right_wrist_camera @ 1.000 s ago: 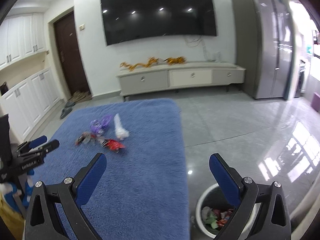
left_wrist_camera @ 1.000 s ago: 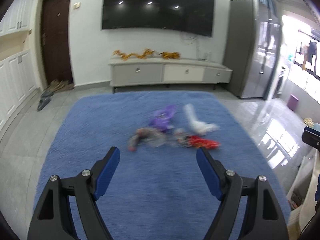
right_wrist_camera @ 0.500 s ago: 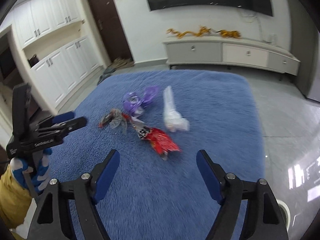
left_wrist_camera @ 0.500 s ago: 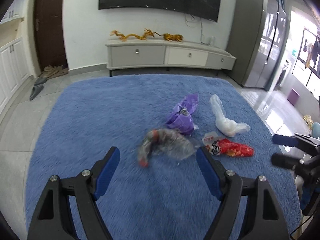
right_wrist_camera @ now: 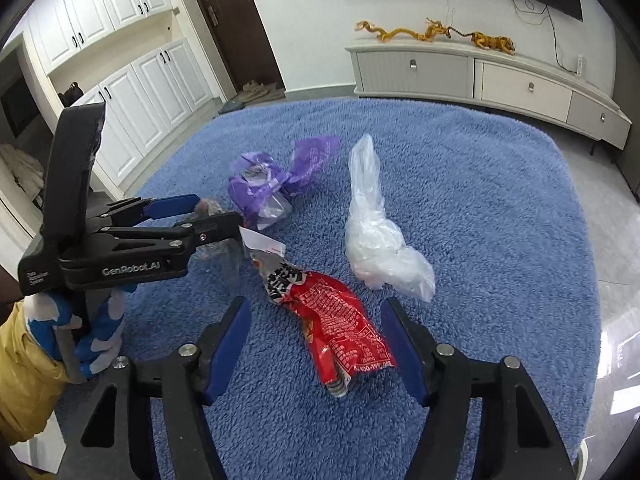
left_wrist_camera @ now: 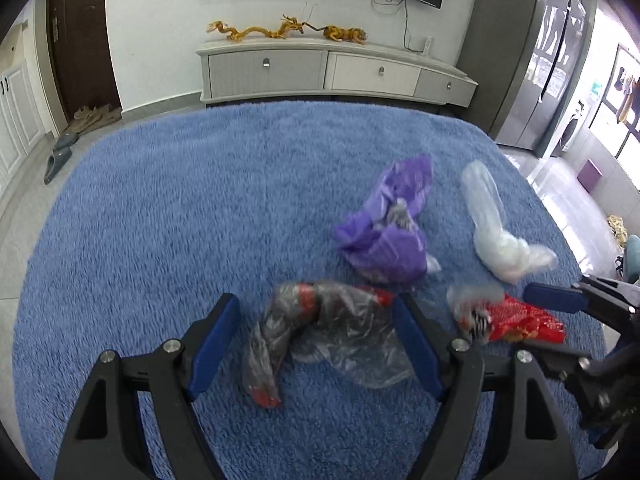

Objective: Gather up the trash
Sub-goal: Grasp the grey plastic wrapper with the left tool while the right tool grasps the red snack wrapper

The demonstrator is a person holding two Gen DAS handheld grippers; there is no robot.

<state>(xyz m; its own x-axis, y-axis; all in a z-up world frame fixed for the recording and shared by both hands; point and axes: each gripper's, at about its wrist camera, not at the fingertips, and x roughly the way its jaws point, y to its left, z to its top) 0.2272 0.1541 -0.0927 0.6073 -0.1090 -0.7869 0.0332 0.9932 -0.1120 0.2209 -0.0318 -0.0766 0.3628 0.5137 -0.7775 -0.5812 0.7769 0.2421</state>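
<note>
Trash lies on the blue rug [left_wrist_camera: 160, 220]. A clear wrapper with red parts [left_wrist_camera: 320, 332] lies between the fingers of my open left gripper [left_wrist_camera: 316, 340]. A red snack bag [right_wrist_camera: 336, 320] lies between the fingers of my open right gripper [right_wrist_camera: 316, 340]; it also shows in the left wrist view [left_wrist_camera: 516, 320]. A purple bag [left_wrist_camera: 388, 232] and a white plastic bag [left_wrist_camera: 500, 236] lie farther out, also seen in the right wrist view as the purple bag [right_wrist_camera: 272, 188] and the white bag [right_wrist_camera: 380, 232]. The left gripper [right_wrist_camera: 192, 216] shows from the side there.
A white TV cabinet [left_wrist_camera: 336, 72] stands against the far wall past the rug [right_wrist_camera: 500, 200], with a grey fridge [left_wrist_camera: 532, 60] at the right. White cupboards [right_wrist_camera: 132, 80] and a dark door [right_wrist_camera: 236, 20] line the left. Slippers [left_wrist_camera: 58, 156] lie on the tiled floor.
Both grippers have moved forward and down toward the trash. The clear wrapper now lies between the left fingers and the red bag between the right fingers. The white bin has left the right view.
</note>
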